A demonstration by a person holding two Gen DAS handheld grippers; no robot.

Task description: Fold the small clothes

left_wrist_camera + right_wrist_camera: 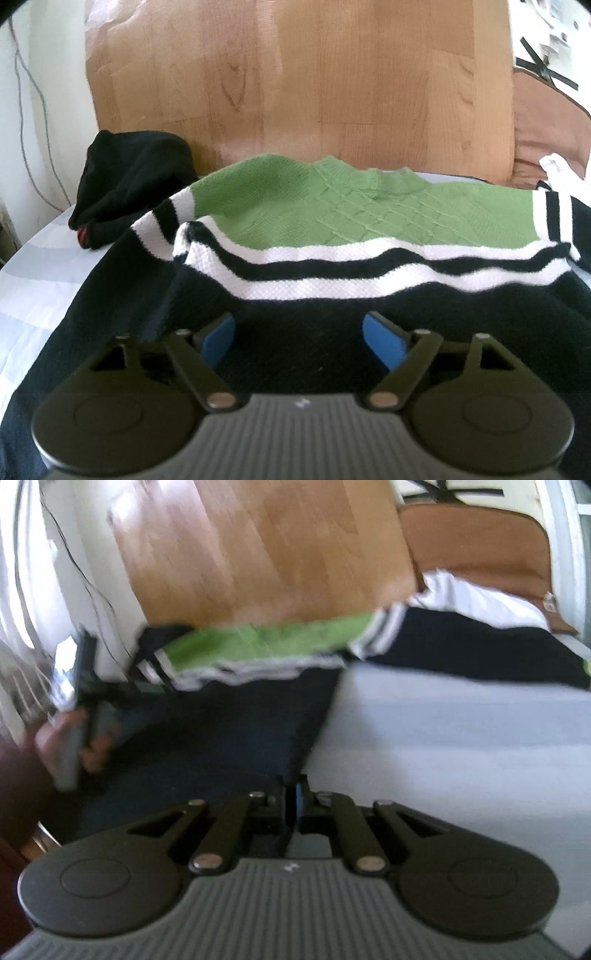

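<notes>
A small knit sweater point(332, 221), green on top with white and black stripes and a dark navy lower part, lies spread on a pale sheet. My left gripper point(299, 336) is open, its blue pads point(384, 338) just above the navy hem. In the right wrist view the sweater point(266, 642) lies ahead, and my right gripper point(293, 797) is shut on the sweater's navy bottom corner point(295, 760) at its right edge. The left gripper point(70, 701) and the hand holding it show at the far left, blurred.
A black garment point(129, 177) lies bunched at the back left of the pale sheet point(37, 288). A wooden board point(295, 81) stands behind. A brown cushion point(476, 542) and white cloth point(472, 594) sit at the back right. Cables hang at the left.
</notes>
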